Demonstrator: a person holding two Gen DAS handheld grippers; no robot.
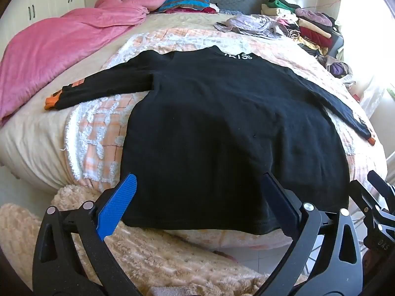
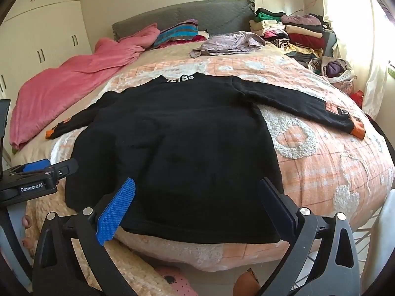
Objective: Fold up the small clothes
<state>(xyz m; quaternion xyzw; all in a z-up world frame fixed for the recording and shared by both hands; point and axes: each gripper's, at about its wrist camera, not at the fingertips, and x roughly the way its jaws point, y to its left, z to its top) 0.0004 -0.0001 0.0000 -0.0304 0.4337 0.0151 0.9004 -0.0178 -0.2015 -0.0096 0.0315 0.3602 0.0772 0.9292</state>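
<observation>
Bed [image 1: 29,135] under an orange quilt [image 2: 321,153], black shirt [image 1: 222,128] lying flat on the quilt with sleeves spread, pink blanket [image 1: 49,49] at left, clothes pile [image 2: 296,34] by the headboard, left gripper [image 1: 200,197] spread wide and empty at the hem, right gripper [image 2: 197,202] likewise

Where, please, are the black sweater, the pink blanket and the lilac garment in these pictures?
black sweater [image 1: 222,128]: left wrist view, middle of its body.
pink blanket [image 1: 49,51]: left wrist view, broad lower part.
lilac garment [image 2: 227,43]: right wrist view, crumpled middle.
</observation>
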